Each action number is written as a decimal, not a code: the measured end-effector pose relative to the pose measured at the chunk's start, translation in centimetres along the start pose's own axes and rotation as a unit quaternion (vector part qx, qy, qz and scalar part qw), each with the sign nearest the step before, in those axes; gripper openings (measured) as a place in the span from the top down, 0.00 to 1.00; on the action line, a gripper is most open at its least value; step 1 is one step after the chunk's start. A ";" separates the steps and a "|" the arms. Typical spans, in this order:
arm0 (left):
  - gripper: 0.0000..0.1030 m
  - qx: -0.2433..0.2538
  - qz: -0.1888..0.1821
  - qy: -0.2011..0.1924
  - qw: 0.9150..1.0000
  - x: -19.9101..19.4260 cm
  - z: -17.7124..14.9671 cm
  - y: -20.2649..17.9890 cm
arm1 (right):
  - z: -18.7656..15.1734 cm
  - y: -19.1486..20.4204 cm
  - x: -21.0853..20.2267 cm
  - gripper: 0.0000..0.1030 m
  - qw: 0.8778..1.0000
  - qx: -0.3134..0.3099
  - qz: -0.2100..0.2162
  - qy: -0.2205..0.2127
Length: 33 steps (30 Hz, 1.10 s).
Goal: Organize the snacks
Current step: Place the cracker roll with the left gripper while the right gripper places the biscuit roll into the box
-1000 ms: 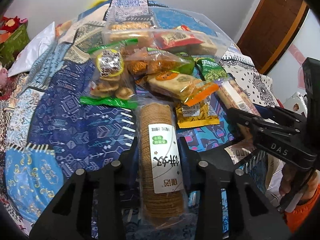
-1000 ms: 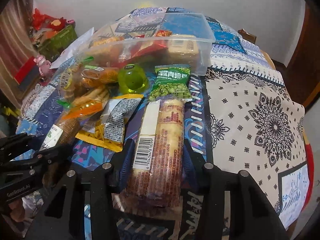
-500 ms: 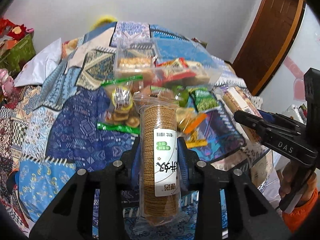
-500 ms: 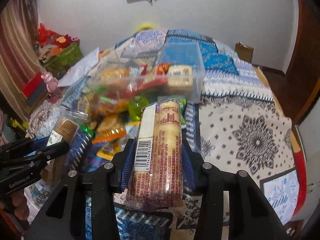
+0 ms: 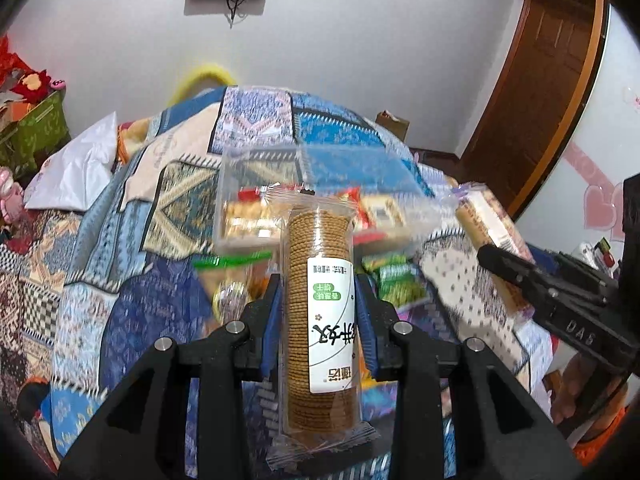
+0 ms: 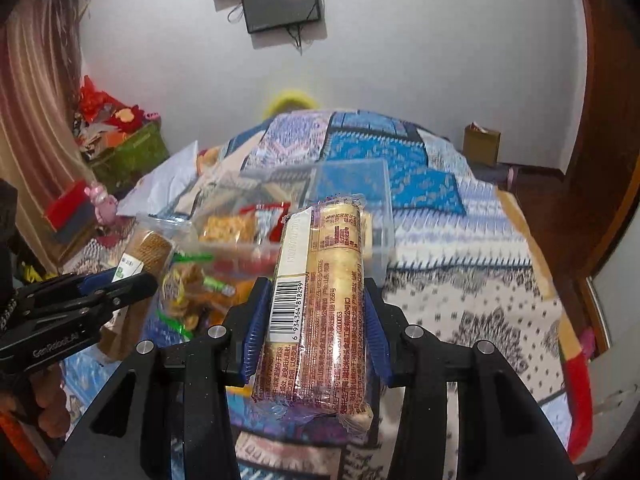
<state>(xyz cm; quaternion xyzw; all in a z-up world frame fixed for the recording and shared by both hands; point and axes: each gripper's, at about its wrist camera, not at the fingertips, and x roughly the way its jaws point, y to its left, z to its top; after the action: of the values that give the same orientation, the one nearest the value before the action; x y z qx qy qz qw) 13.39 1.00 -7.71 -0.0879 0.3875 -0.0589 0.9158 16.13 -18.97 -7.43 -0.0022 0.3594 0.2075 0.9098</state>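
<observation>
My left gripper (image 5: 318,300) is shut on a clear sleeve of round brown biscuits (image 5: 320,312) with a white label, held up off the patchwork cloth. My right gripper (image 6: 314,312) is shut on a long pale cracker pack (image 6: 320,304) with a barcode, also lifted. Beyond both stands a clear plastic box (image 5: 256,196) (image 6: 352,184) with several snacks inside. Loose snack packets (image 5: 394,280) (image 6: 192,280) lie in front of the box. The right gripper and its pack (image 5: 492,232) show at the right of the left wrist view; the left gripper (image 6: 80,300) shows at the left of the right wrist view.
A patchwork cloth (image 5: 140,280) (image 6: 460,280) covers the table. A white bag (image 5: 72,172) lies at the left edge. A green crate of red items (image 6: 128,152) stands by the wall, a wooden door (image 5: 548,80) at the right. A hand (image 6: 44,400) holds the left gripper.
Both grippers have risen with their packs and tilted up, so the wall and screen now show. The snack pile and box sit lower and farther away in both views.
</observation>
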 end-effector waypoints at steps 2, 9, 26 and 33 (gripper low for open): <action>0.67 -0.001 -0.004 -0.006 1.000 0.4 1.2 -0.2 | 0.7 -0.2 0.3 0.60 1.000 0.000 0.001 -0.004; 0.67 0.006 -0.006 -0.017 1.000 2.7 4.4 -0.7 | 3.2 -0.8 1.9 0.60 1.000 0.001 0.001 -0.017; 0.67 -0.012 0.003 -0.003 1.000 11.4 9.4 0.5 | 6.2 -2.6 9.0 0.60 1.000 0.017 0.013 0.002; 0.67 -0.012 0.038 0.000 0.999 14.8 10.4 0.9 | 6.5 -2.9 12.5 0.60 0.999 0.027 0.025 0.029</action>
<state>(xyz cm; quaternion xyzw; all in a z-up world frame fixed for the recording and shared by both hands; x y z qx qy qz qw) 31.19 0.45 -11.08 -0.0838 0.3916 -0.0190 0.9161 29.67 -15.91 -11.24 0.0254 0.3911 0.2199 0.8933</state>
